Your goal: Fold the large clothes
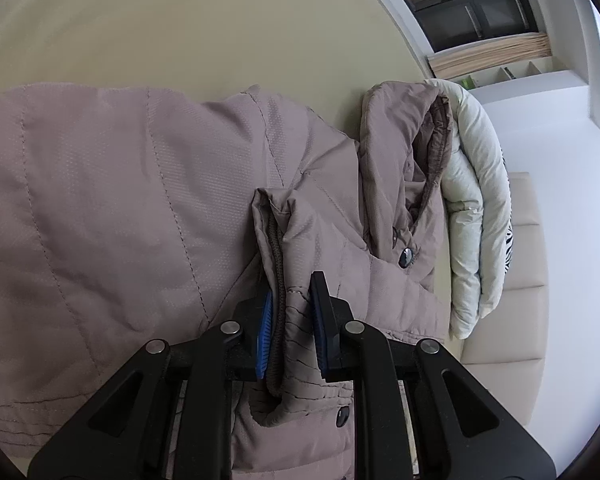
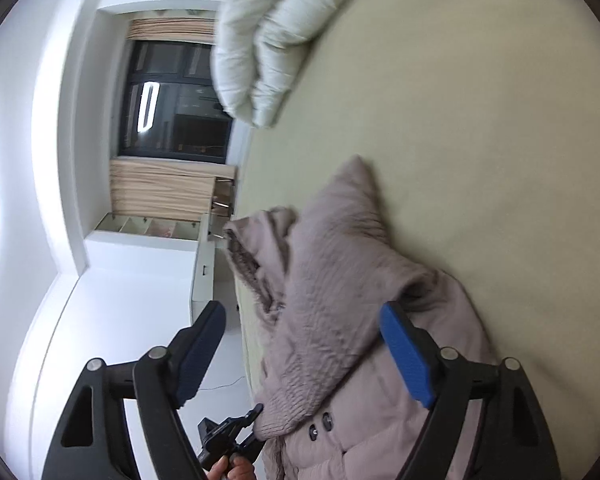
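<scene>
A mauve padded jacket (image 1: 120,208) lies spread across a bed (image 1: 180,40) covered in a pale yellow-green sheet, with one sleeve cuff (image 1: 276,264) lifted above the jacket's body. The left gripper (image 1: 290,312) is nearly closed, its blue pads pinching the cuff's ribbed brown edge and the quilted cloth beside it. Just beyond the cuff, the jacket's hood (image 1: 404,152) stands bunched against a folded white duvet (image 1: 472,208) at the far side of the bed, and a dark snap button (image 1: 405,258) shows on the jacket below the hood.

From the right wrist, the right gripper (image 2: 300,354) stands wide open and holds nothing; one blue pad (image 2: 408,356) hovers over the jacket's rumpled cloth, the other finger sits off the bed's edge, over the floor. Near the jacket's lower edge in that view, a hand (image 2: 232,470) grips the handle of the left gripper. Beyond the jacket, a dark window (image 2: 176,100) and beige curtains (image 2: 164,192) fill the wall.
</scene>
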Demonstrator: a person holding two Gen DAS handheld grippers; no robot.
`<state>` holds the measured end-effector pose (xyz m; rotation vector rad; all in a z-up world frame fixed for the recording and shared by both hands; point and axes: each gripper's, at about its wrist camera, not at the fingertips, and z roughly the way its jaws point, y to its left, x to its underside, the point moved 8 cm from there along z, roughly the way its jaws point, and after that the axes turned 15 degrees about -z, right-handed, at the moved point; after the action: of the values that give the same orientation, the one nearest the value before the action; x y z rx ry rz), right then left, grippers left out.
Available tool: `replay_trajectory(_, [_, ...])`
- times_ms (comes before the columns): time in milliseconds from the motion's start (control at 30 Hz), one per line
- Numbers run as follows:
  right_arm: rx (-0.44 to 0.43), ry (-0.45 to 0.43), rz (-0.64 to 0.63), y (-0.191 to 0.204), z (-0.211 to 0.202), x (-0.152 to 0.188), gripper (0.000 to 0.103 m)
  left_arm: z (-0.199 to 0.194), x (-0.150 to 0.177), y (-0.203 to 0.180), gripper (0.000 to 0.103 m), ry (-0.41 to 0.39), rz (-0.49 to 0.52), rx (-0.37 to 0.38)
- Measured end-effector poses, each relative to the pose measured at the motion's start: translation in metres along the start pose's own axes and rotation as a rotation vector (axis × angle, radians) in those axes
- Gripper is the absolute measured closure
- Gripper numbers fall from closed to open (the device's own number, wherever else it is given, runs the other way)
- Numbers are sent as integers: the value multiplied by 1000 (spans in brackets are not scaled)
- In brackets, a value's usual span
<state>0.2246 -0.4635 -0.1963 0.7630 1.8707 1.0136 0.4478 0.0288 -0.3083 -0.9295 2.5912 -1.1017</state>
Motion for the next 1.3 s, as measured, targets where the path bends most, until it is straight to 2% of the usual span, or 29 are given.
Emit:
replay_trajectory(67, [-21, -12, -69, 22, 6, -14, 16, 2, -1, 0, 87, -3, 7, -4])
replay_trajectory(233, [-61, 101, -224, 57, 75, -22, 16, 6, -5, -3, 87, -20, 33, -25])
replay_trajectory(300, [13, 126, -217, 41, 99, -18, 16, 9, -9, -2, 84, -27, 41, -37])
replay_trajectory(367, [108, 144, -190, 1, 119, -14, 20, 13, -11, -1, 82, -24, 48, -33])
replay_trajectory(400, [138, 154, -166, -21, 126, -11, 26, 16, -12, -1, 81, -15, 47, -27])
replay_trajectory(433, [143, 156, -145, -39, 126, -7, 42, 16, -13, 0, 81, -12, 50, -21])
replay_trajectory(467, [146, 142, -146, -47, 123, -8, 46, 16, -13, 1, 80, -8, 54, -15])
replay_trajectory(500, [128, 136, -149, -46, 119, -9, 46, 16, -14, 2, 80, -4, 56, -7])
replay_trajectory(567, [124, 145, -173, -37, 113, -11, 38, 9, -17, 4, 79, -18, 56, -8])
replay_trajectory(600, [138, 143, -184, -30, 108, -14, 34, 1, -18, 5, 75, -51, 68, -23])
replay_trajectory(667, [114, 91, -216, -6, 97, -20, 13, -19, -21, 4, 73, -120, 109, -38])
replay_trajectory(733, [103, 63, -276, 17, 92, -19, 6, -37, -21, 5, 73, -152, 124, -35])
replay_trajectory(800, [148, 120, -313, 19, 106, -9, 5, -59, -18, 10, 73, -182, 142, -30])
replay_trajectory(867, [237, 203, -327, -7, 129, 3, 9, -85, -12, 20, 73, -216, 139, -19])
replay_trajectory(900, [255, 218, -359, -17, 138, 7, 9, -100, -7, 27, 73, -231, 134, -12])
replay_trajectory(967, [284, 207, -425, -11, 138, 7, 9, -132, 2, 43, 73, -267, 127, -9])
replay_trajectory(1000, [299, 211, -418, -5, 134, 6, 10, -149, 7, 54, 67, -290, 119, -6])
replay_trajectory(1033, [290, 199, -394, 5, 126, 6, 10, -168, 12, 68, 58, -316, 97, -5])
replay_trajectory(1067, [263, 179, -372, 15, 118, 6, 10, -186, 17, 83, 41, -348, 74, -3])
replay_trajectory(1100, [221, 154, -353, 28, 107, 7, 10, -205, 23, 99, 32, -392, 47, 1])
replay_trajectory(1167, [163, 122, -354, 49, 87, 14, 7, -238, 38, 133, 25, -458, -4, -8])
replay_trajectory(1300, [99, 184, -348, 69, 60, 62, 7, -282, 67, 207, 25, -508, -182, 19])
